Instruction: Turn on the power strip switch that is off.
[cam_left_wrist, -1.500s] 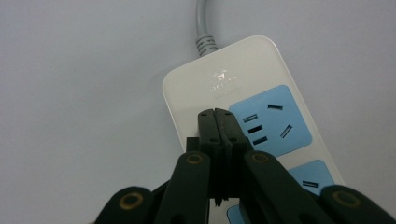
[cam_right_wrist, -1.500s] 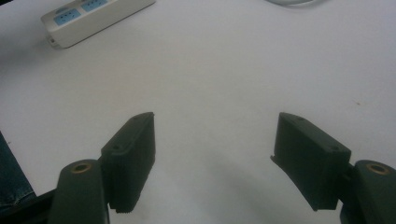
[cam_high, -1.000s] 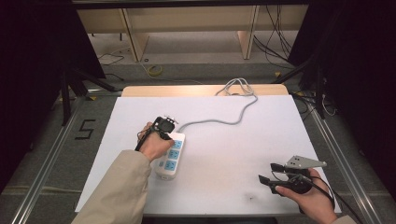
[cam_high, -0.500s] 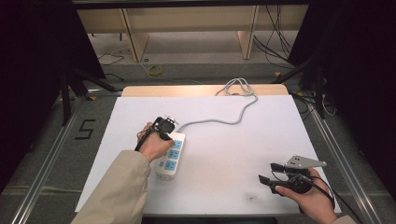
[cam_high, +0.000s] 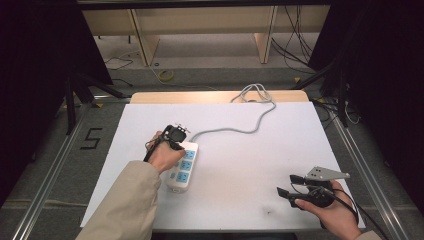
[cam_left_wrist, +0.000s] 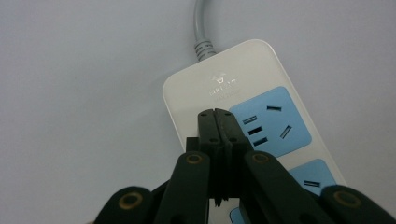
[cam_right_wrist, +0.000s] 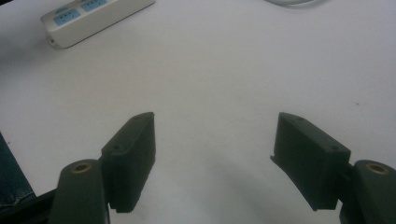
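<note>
Left gripper (cam_left_wrist: 217, 114), jaws together, over white blue-socketed power strip (cam_left_wrist: 261, 116).

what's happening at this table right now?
A person works two handheld grippers over a white table. The left gripper, jaws shut together, presses its tip on the cord end of a white power strip with blue sockets. The right gripper is open, empty, near the table's front right corner.
</note>
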